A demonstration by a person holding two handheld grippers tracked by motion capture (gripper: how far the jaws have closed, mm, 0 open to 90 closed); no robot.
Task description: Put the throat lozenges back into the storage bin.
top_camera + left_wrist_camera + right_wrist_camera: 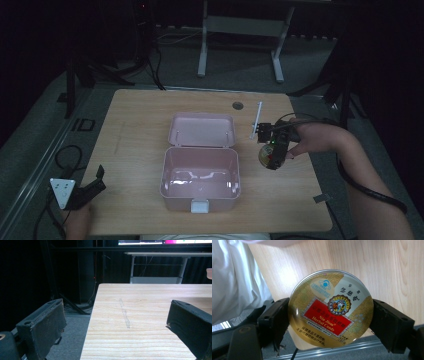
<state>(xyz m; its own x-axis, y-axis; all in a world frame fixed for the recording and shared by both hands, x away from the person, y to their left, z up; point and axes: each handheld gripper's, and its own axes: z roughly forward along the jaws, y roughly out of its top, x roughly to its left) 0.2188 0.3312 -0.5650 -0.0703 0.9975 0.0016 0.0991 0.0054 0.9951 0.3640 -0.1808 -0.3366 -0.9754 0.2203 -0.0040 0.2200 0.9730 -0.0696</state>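
Right gripper (271, 156) up off the table (140, 120), jaws pinching a round gold candy tin (330, 310) by its rim, one pad each side; label side faces the cam in the right gripper view, red panel reads "Nin Jiom Herbal Candy". In the high view the tin (265, 156) sits at the claw tip, just right of the pink box (200, 180), which lies open w/ lid (201, 130) flipped back, interior bare. White stick-like piece (256, 119) lies on the wood just beyond the right claw. Left gripper (96, 181) low at the table's near-left corner, jaws spread wide, nothing betw them; ahead of it in the left gripper view, bare wood w/ a faint strip mark (124, 313)
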